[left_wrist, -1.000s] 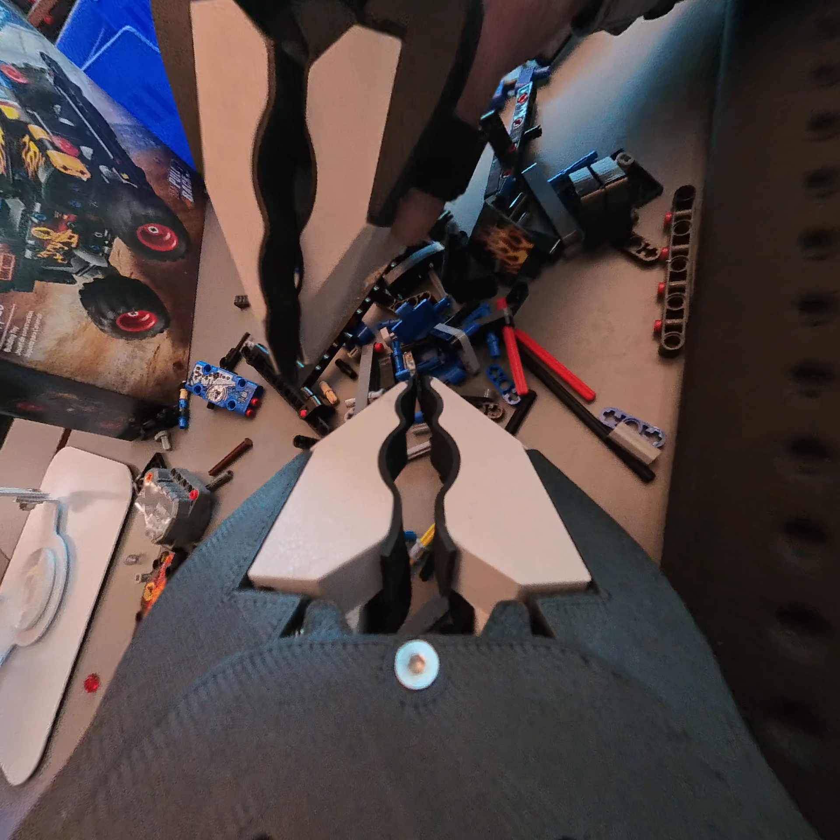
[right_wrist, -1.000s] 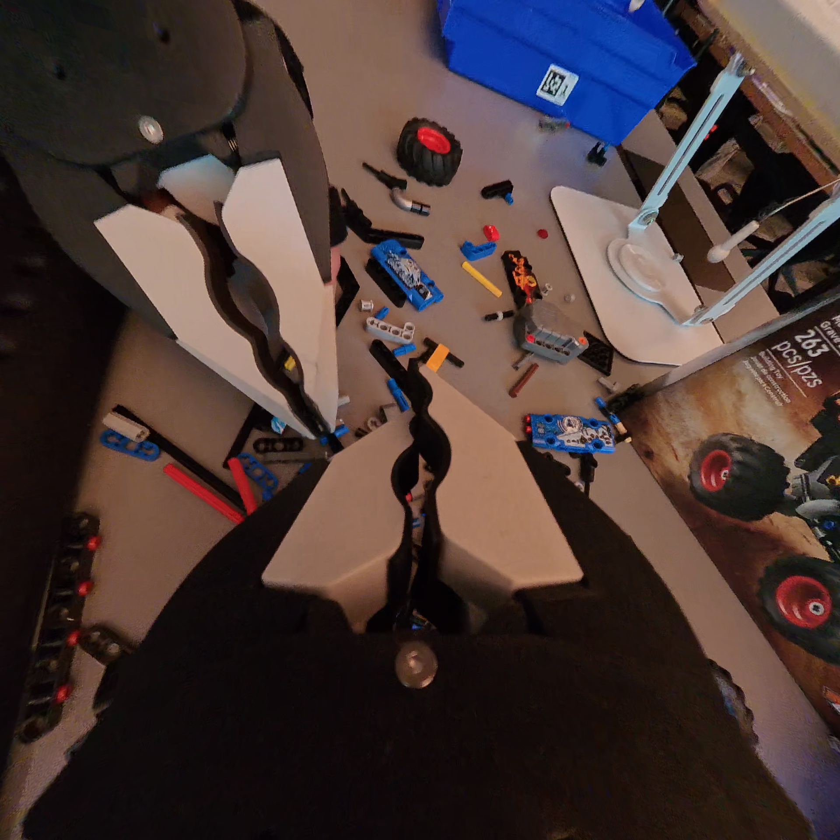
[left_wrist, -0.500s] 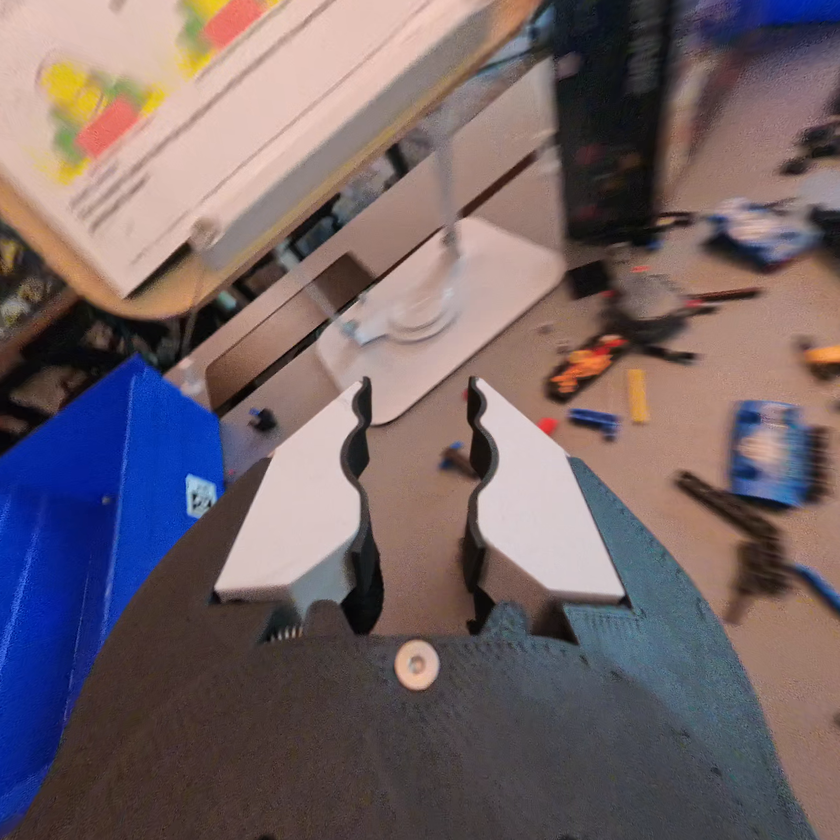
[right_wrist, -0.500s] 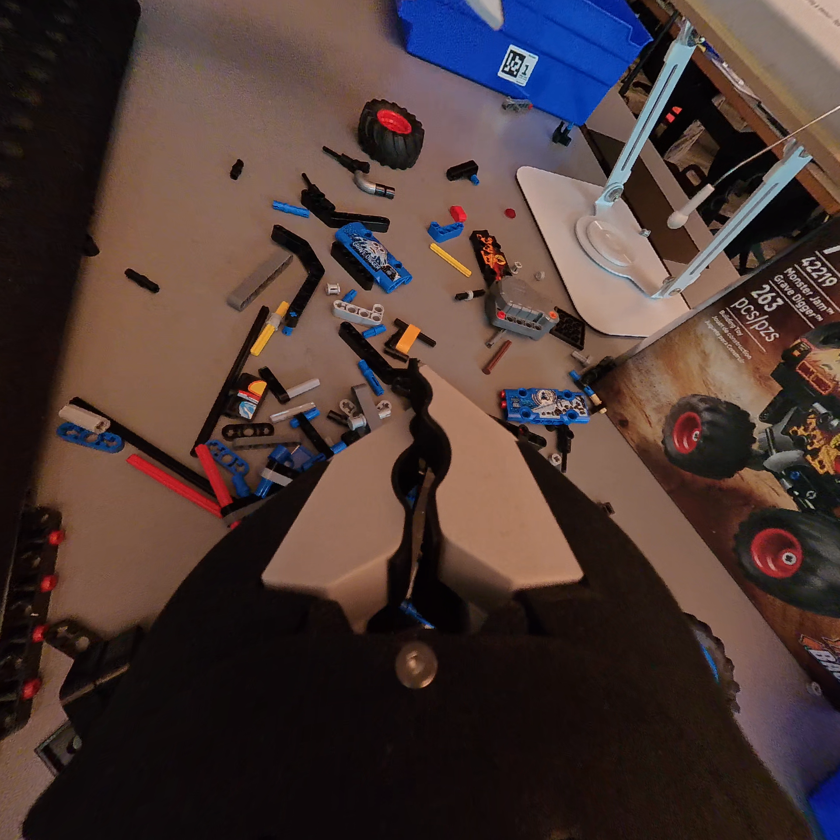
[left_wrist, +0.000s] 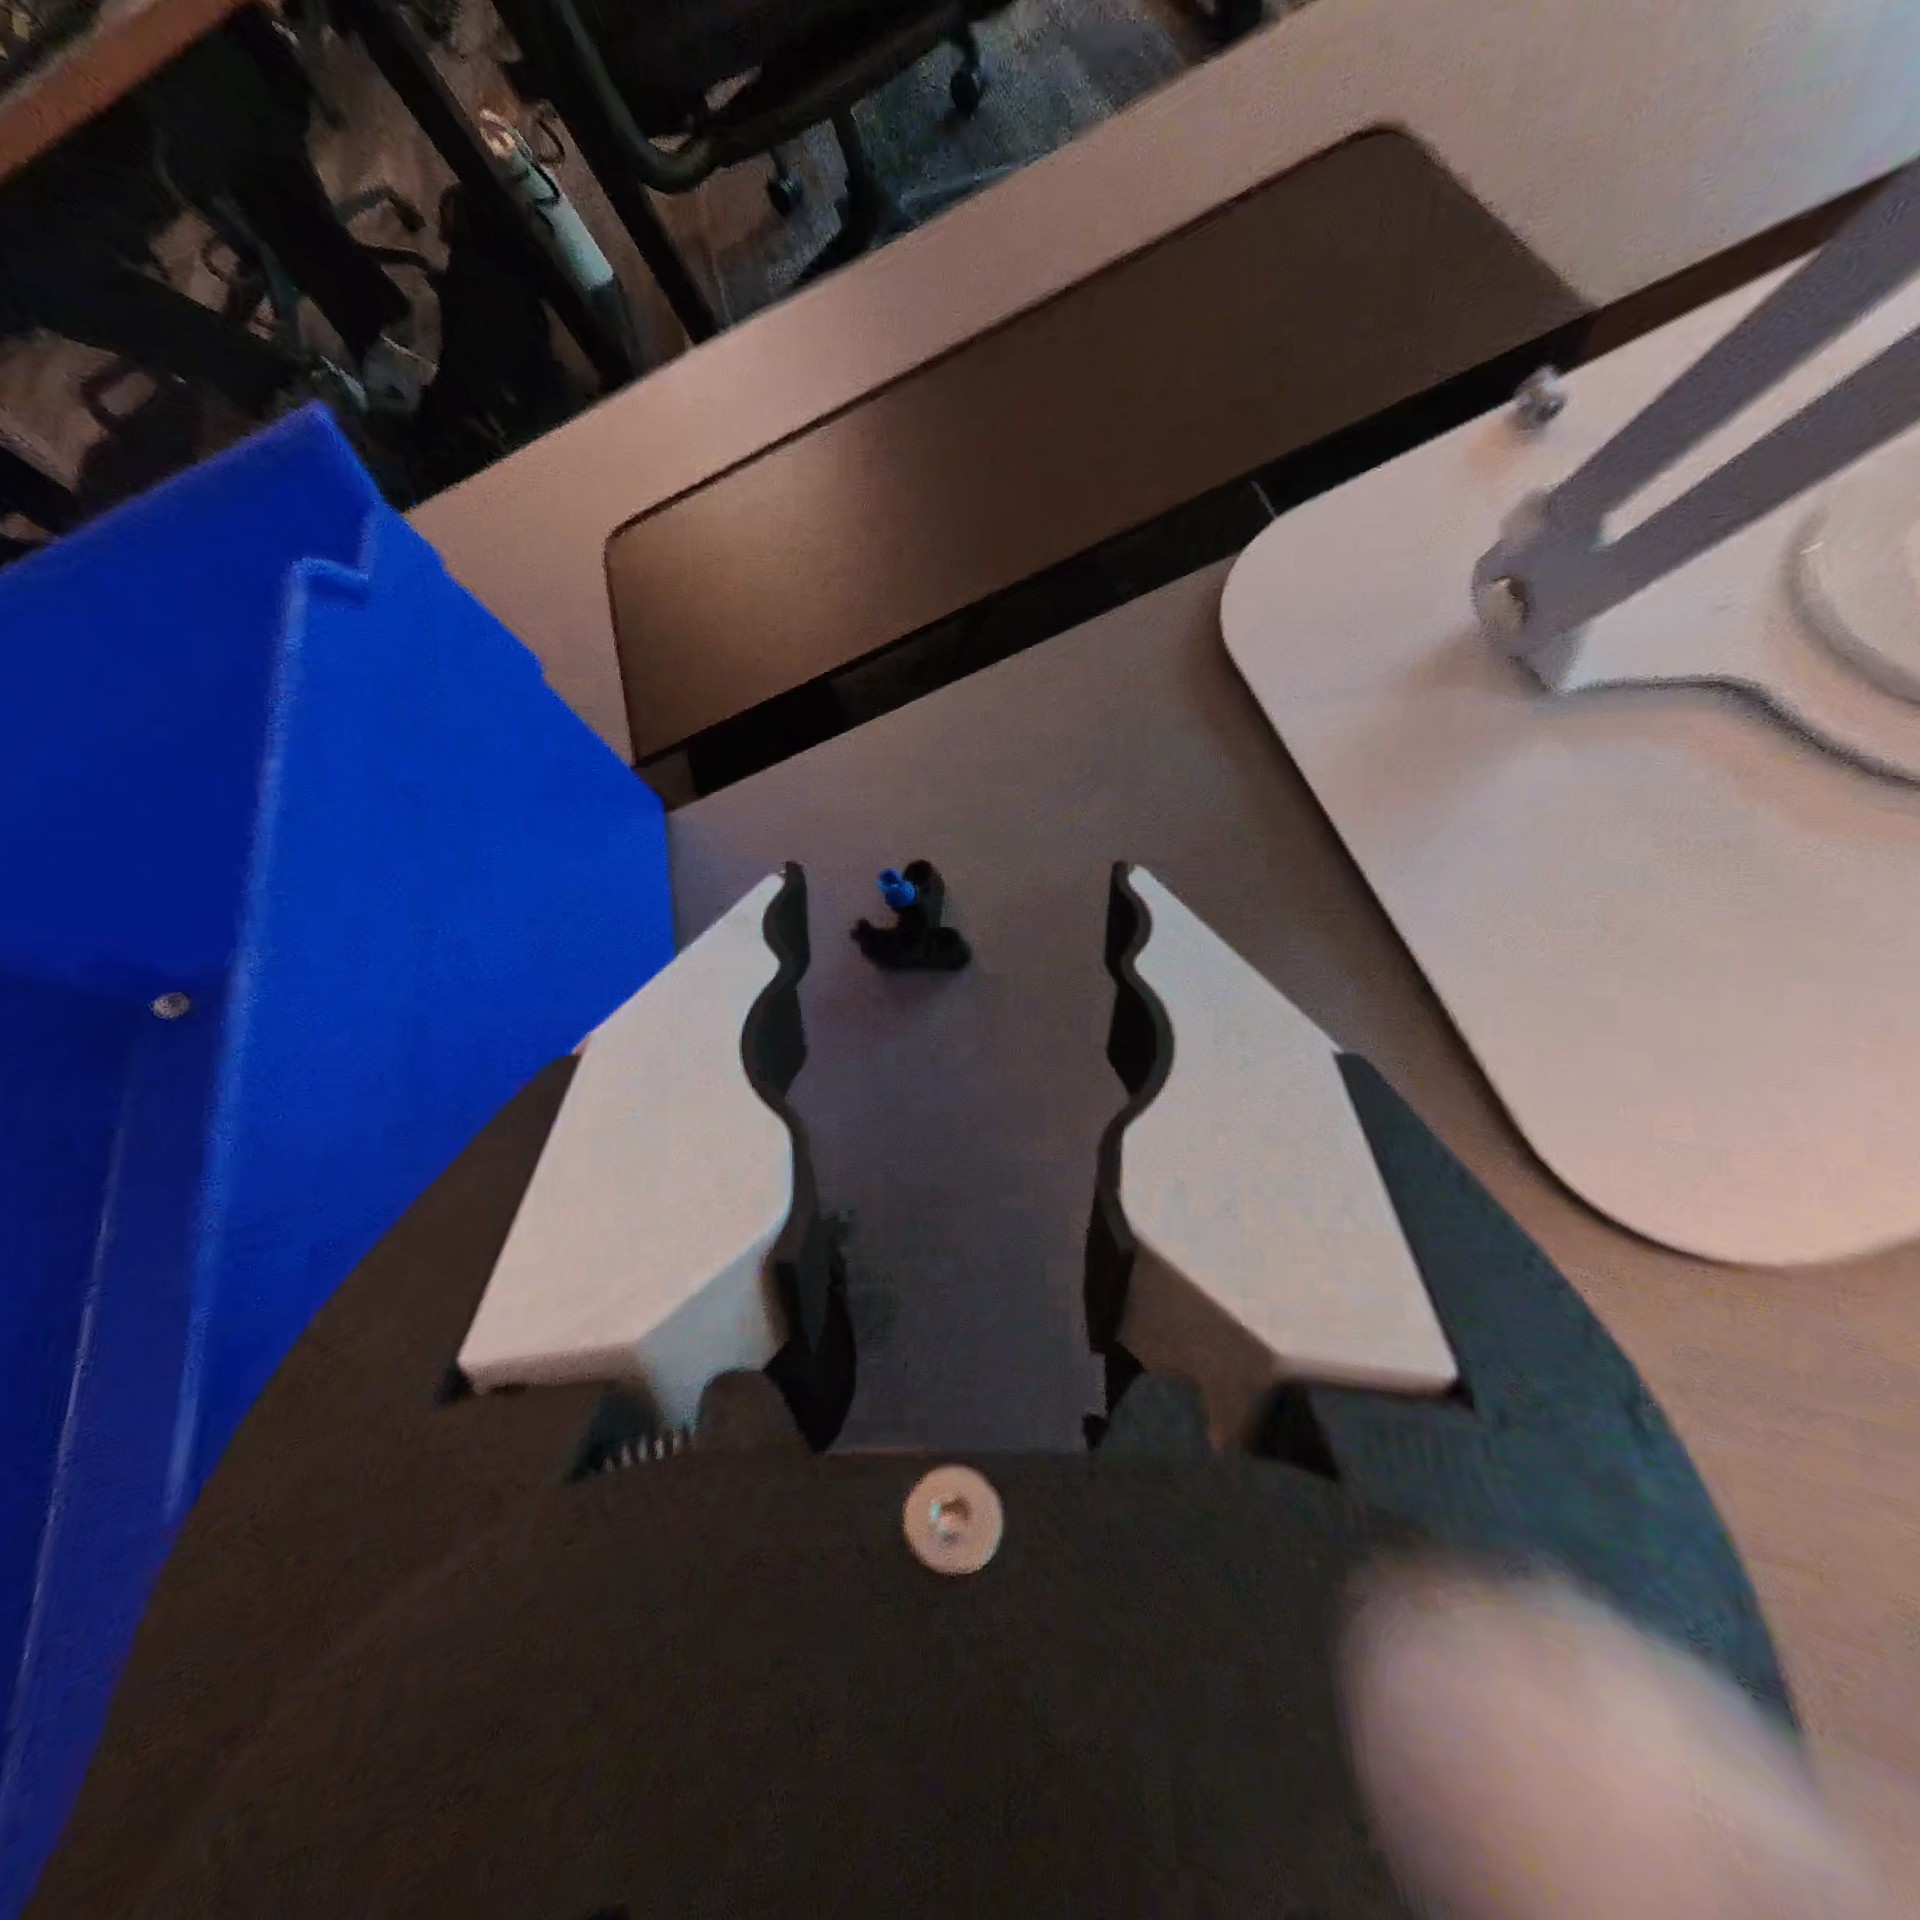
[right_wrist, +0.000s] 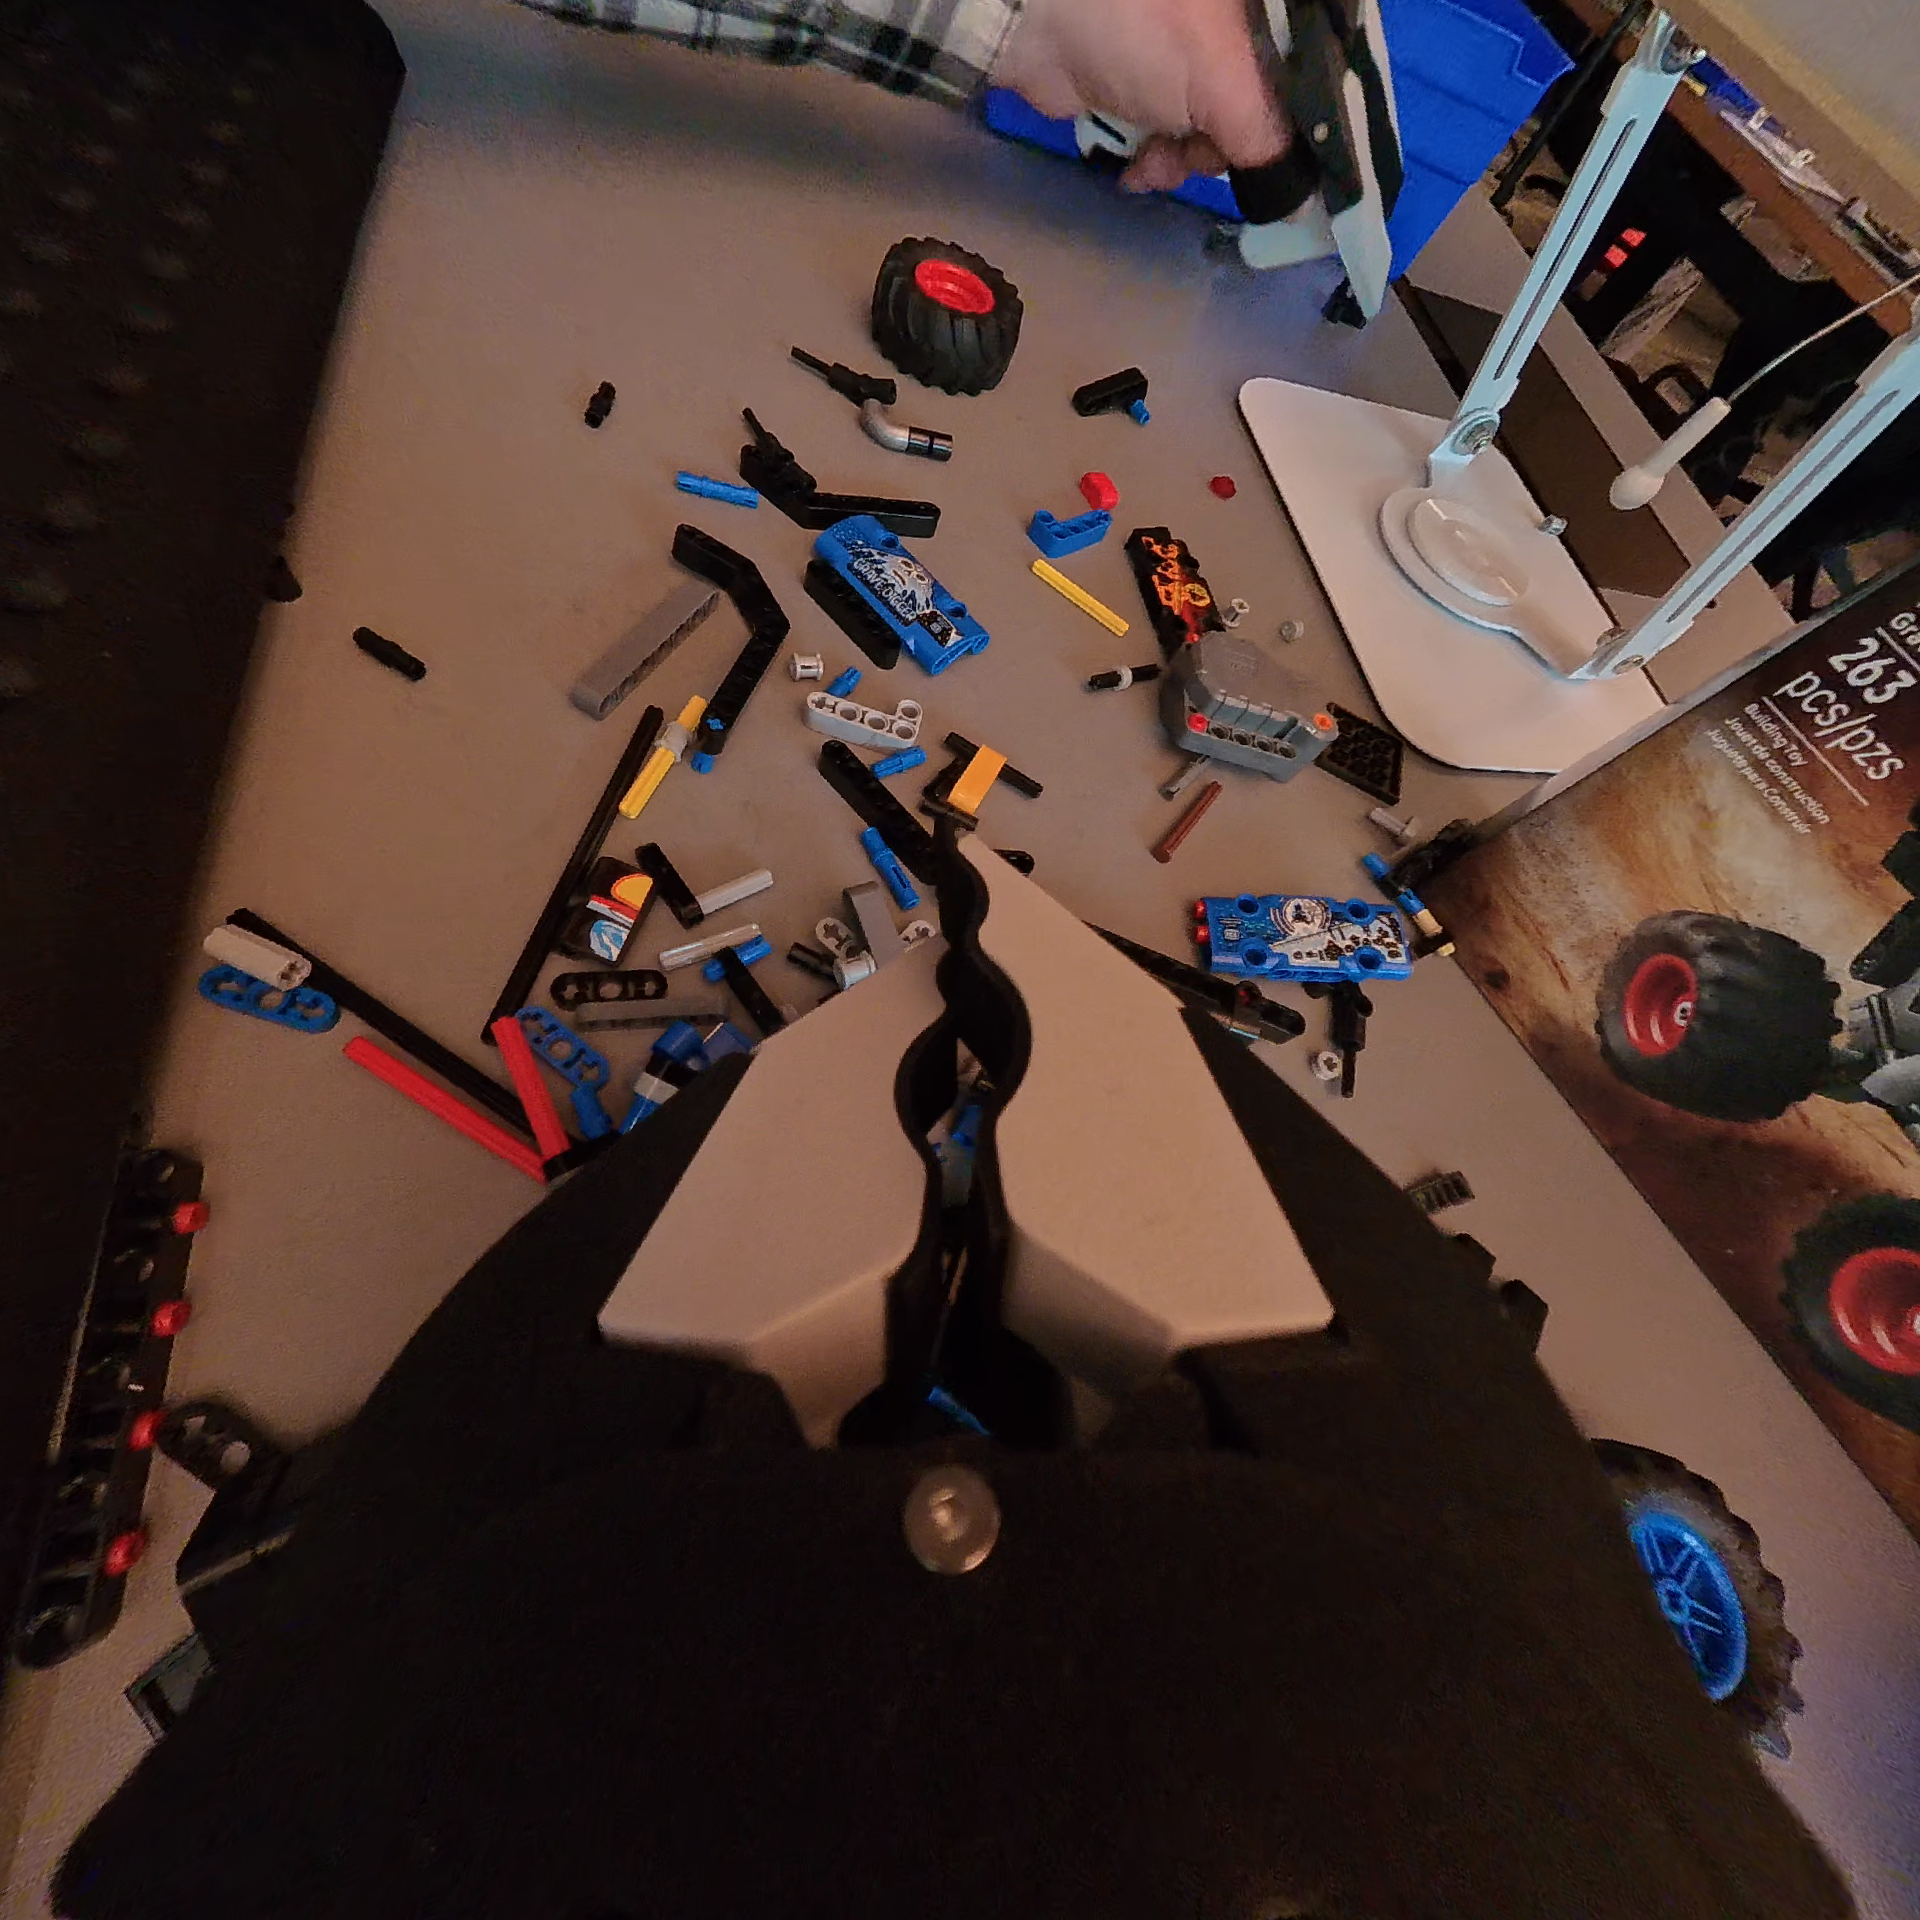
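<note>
Left gripper (left_wrist: 951, 883): jaws spread wide, nothing held. A small black connector piece with a blue pin (left_wrist: 912, 920) is seen on the grey tabletop (left_wrist: 1039, 727) just past the fingertips, between them and untouched. Landmark for this view: that black piece. Left of it, the blue plastic bin (left_wrist: 312, 831) wall stands close beside the left finger; little side room there. Right of it, the rounded edge of the white flat stand base (left_wrist: 1507, 935) is set apart by a strip of bare table. Beyond it, a dark rectangular recess (left_wrist: 1039, 468) and the table's far edge are seen.

Right gripper (right_wrist: 951, 831): jaws clenched; a thin dark part with blue (right_wrist: 961, 1132) is glimpsed between the pads, whether it is gripped cannot be told. Tips hover over scattered toy building pieces (right_wrist: 862, 717). The printed cardboard box (right_wrist: 1714, 987) bounds the right. Farther off, a black tyre with red hub (right_wrist: 945, 312) is seen.
</note>
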